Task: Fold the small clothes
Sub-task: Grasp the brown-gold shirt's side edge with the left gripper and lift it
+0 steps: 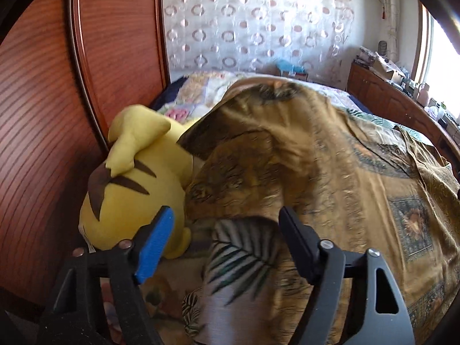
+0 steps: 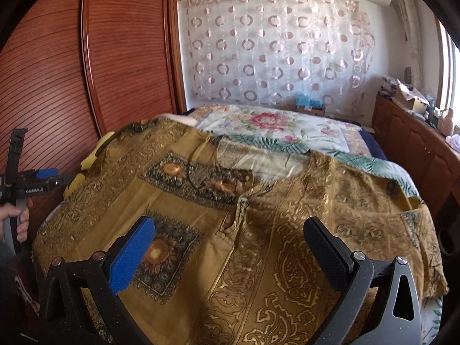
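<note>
Left claw [image 1: 224, 215] tips steeply down, jaws parted and gripping nothing, a fold of the mustard-gold patterned shirt [image 2: 258, 230] blurred loose between the fingers. A hand [image 2: 17, 218] grips its handle at the bed's edge. Right claw [image 2: 230, 230] hangs released over the shirt front, just short of the neckline button [image 2: 244, 201]. The shirt lies spread across the bed [image 2: 287, 126], one side lumped up. Left of the left claw sits a yellow plush toy [image 1: 138, 189], tight against the wooden wardrobe [image 1: 43, 115]; beyond the right claw, floral quilt lies bare.
</note>
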`<state>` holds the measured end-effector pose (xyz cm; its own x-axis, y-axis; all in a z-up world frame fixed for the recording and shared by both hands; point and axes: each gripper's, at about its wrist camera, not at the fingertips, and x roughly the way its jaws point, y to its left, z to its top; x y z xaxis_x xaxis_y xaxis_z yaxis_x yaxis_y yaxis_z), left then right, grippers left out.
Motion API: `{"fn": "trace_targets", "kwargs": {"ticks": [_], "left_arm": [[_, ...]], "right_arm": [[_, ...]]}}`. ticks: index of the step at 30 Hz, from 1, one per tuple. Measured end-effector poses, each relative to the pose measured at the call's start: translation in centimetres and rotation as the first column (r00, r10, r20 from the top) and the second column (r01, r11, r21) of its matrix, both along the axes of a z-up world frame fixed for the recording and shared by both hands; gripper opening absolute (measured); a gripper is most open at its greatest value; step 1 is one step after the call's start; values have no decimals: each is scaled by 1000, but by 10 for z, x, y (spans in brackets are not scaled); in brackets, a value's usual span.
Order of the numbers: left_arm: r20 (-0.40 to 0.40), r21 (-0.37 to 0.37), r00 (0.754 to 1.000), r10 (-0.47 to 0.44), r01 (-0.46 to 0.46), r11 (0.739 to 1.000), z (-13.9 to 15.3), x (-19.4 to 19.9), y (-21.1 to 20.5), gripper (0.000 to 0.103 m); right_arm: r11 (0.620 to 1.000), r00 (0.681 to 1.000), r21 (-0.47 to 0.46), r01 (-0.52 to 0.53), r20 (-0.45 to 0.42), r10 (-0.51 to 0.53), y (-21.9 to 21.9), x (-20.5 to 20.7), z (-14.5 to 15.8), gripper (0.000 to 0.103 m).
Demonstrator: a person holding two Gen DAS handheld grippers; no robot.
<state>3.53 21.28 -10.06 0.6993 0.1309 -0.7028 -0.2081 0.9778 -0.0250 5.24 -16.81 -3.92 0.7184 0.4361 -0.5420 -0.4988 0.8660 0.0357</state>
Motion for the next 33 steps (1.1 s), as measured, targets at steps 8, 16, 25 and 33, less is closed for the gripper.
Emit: {"fn": "trace_targets", "kwargs": {"ticks": [8, 16, 25, 33], "left_arm": [[-39, -95, 999, -13, 9, 995, -12, 25, 26, 60], [-116, -299, 991, -66, 29, 954, -37, 49, 43, 60], [-97, -279, 983, -154, 121, 953, -27, 46, 23, 19], [-26, -71, 993, -111, 109, 991, 11, 32, 1, 3]], "right_arm": [[999, 999, -48, -20, -29, 18, 0, -1, 7, 103], [997, 999, -68, -38, -40, 36, 0, 2, 7, 103], [998, 999, -46, -32, -37, 31, 3, 7, -2, 103], [999, 999, -29, -16, -32, 15, -4, 7, -1, 103]]}}
